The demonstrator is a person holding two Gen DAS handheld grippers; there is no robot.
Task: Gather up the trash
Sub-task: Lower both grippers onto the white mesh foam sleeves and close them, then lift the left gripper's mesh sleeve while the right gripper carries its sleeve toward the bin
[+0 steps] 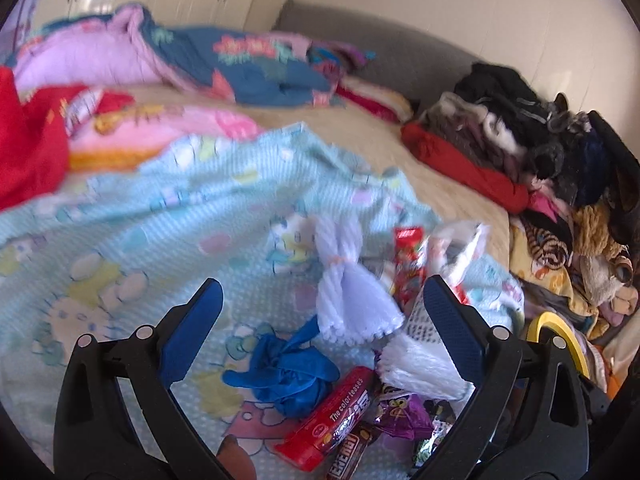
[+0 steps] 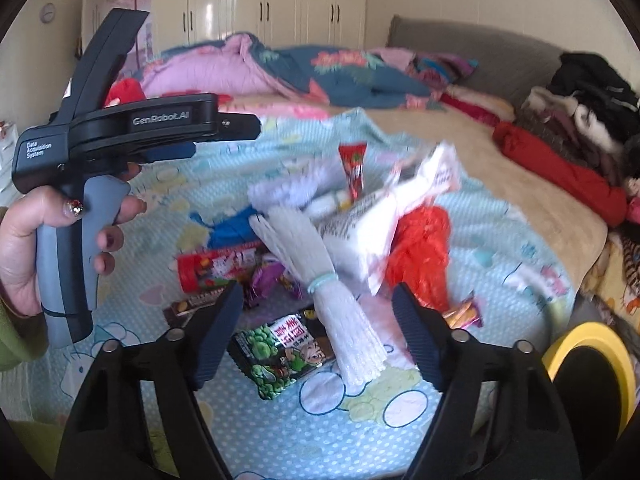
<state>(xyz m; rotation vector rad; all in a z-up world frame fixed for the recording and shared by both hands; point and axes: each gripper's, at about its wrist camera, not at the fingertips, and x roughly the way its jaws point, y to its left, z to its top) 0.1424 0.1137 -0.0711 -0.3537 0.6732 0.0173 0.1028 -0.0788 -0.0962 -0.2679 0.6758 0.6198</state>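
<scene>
On a pale blue cartoon blanket (image 2: pixel 500 240), a heap of trash (image 2: pixel 320 240) lies near a yellow-rimmed bin (image 2: pixel 592 344). Both the left gripper (image 1: pixel 320 328) and right gripper (image 2: pixel 318 328) hover over it, fingers spread wide, gripping nothing.

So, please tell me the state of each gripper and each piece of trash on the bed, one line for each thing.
left gripper: open, nothing held
right gripper: open, around the white foam net, pads apart from it
white foam net: bundled, tied with a band
blue glove: crumpled
red candy tube: lying flat
green snack packet: lying flat, face up
red plastic bag: crumpled
yellow-rimmed bin: open
</scene>
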